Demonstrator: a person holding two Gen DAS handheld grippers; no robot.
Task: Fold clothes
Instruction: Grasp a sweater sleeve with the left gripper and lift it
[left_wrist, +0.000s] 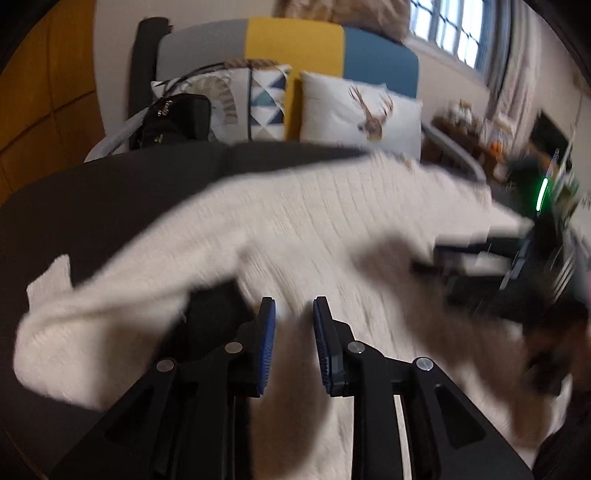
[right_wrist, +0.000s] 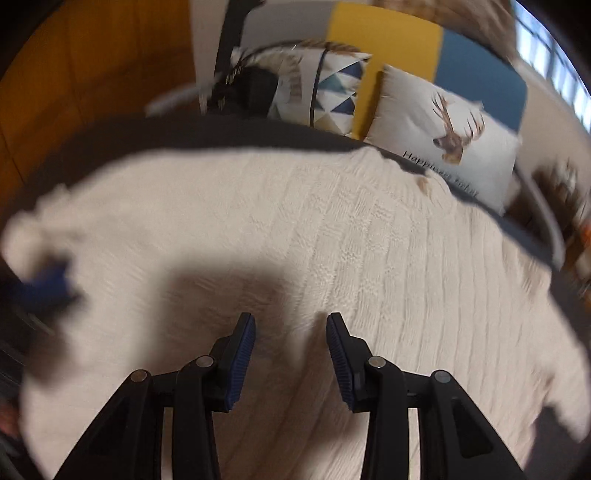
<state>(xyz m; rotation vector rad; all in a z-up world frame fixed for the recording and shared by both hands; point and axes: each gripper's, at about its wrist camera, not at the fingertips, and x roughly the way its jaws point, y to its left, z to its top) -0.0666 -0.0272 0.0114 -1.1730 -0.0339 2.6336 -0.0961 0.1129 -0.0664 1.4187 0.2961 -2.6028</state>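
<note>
- Your left tongs (left_wrist: 294, 314) hang over the near edge of the one cream knitted sweater (left_wrist: 295, 229); the blue pads stand a little apart with nothing pinched between them, only knit lying below the gap.
- Your right tongs (right_wrist: 291, 328) have their pads wider apart, also empty, poised above the middle of the sweater's (right_wrist: 314, 240) body.
- The relation that matters: the sweater lies straight ahead of and beneath both tongs, spread on the dark surface (left_wrist: 92, 192). Its long axis runs crosswise to your fingers, side to side, with ribs running away from you.
- To the left of your left tongs a sleeve (left_wrist: 74, 325) trails off the body and bunches up; your left hand is plainly the nearer one to it.
- In the left view your right tongs show only as a dark blur at the far right, so judge their reach from their own camera.
- Count: one sweater, two tongs, three cushions (left_wrist: 362, 110) and one dark bag (left_wrist: 173, 118) beyond the far edge.
- My guess is the sleeve gets folded in next.
</note>
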